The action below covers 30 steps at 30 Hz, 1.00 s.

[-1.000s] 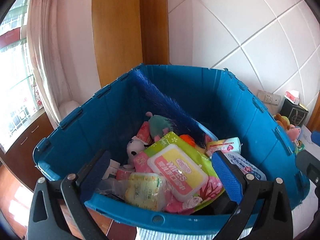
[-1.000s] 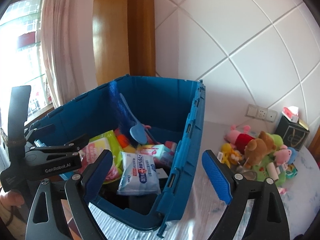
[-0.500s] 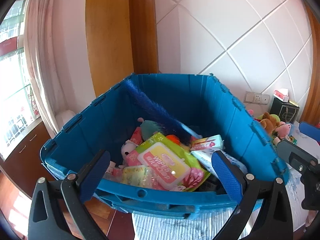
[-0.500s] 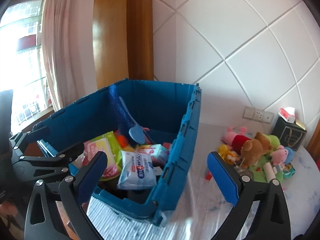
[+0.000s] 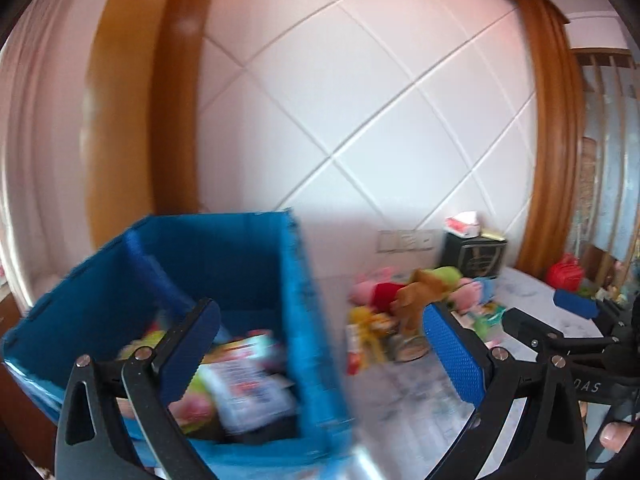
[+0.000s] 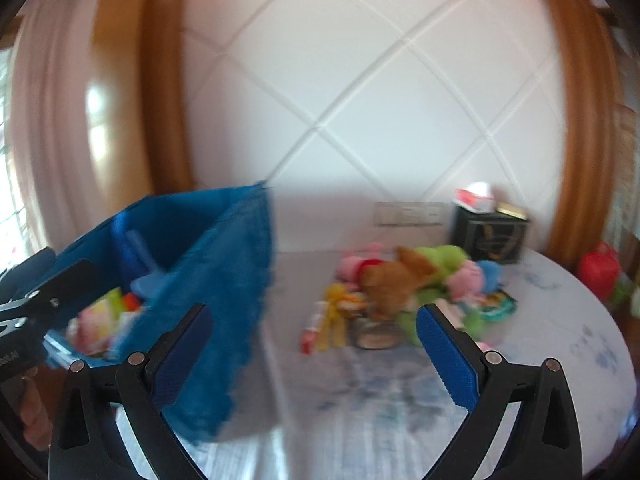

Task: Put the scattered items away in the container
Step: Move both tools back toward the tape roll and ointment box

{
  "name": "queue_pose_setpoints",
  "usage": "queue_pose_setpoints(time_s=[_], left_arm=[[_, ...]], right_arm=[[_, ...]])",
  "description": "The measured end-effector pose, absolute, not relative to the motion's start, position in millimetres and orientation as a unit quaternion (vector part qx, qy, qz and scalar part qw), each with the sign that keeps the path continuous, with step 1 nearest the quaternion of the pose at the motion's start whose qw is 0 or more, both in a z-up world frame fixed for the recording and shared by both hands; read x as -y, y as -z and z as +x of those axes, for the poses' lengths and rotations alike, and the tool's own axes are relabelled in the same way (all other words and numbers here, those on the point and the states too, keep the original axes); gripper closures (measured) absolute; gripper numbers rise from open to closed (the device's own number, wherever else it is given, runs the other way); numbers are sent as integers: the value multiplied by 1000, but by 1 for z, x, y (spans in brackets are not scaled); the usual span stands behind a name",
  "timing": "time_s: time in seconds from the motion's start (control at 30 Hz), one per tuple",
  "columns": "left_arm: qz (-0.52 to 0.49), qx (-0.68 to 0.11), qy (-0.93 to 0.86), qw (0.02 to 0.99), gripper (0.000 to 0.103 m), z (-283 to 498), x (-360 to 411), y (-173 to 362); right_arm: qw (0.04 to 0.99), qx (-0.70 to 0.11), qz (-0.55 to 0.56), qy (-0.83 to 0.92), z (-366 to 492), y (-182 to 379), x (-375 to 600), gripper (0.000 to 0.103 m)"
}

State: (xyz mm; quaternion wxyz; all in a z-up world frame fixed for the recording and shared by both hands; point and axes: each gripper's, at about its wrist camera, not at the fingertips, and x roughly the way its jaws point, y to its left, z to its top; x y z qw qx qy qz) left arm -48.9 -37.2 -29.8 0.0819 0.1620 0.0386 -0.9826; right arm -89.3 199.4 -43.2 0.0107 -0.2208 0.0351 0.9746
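The blue plastic crate (image 5: 224,256) stands on the left of the table, holding wipes packs and toys; it also shows in the right wrist view (image 6: 236,264). A pile of plush toys (image 5: 416,292) and small items lies on the table to its right, also in the right wrist view (image 6: 412,276). My left gripper (image 5: 320,352) is open and empty, over the crate's right wall. My right gripper (image 6: 314,350) is open and empty, above the table between crate and pile. Both views are motion-blurred.
A black tissue box (image 6: 488,236) stands at the back against the white tiled wall, beside wall sockets (image 6: 410,214). A red object (image 6: 600,268) sits at the table's far right. The round table (image 6: 560,340) has a pale patterned cloth.
Both grippers have swung to the right, away from the crate's inside toward the toy pile. Both stay open and empty.
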Motion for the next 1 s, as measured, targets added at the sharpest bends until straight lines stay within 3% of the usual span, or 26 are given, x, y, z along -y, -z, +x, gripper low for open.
queue_pose_setpoints(time_s=[0.2, 0.33, 0.53, 0.73, 0.87, 1.0], left_arm=[[204, -42, 976, 69, 0, -123, -47, 61], [285, -56, 955, 52, 0, -191, -111, 111], [374, -56, 920, 103, 0, -261, -171, 180], [416, -52, 894, 157, 0, -293, -177, 219], [433, -52, 883, 174, 11, -316, -167, 240], [442, -62, 874, 192, 15, -331, -146, 255]], right_arm=[[60, -61, -234, -968, -88, 60, -316, 1], [75, -75, -278, -955, -107, 89, -409, 1], [71, -99, -343, -932, -147, 142, -520, 0], [46, -114, -389, -913, -183, 188, -563, 0], [29, -122, -414, -902, -204, 210, -565, 0], [20, -111, -441, -891, -225, 224, -556, 0]])
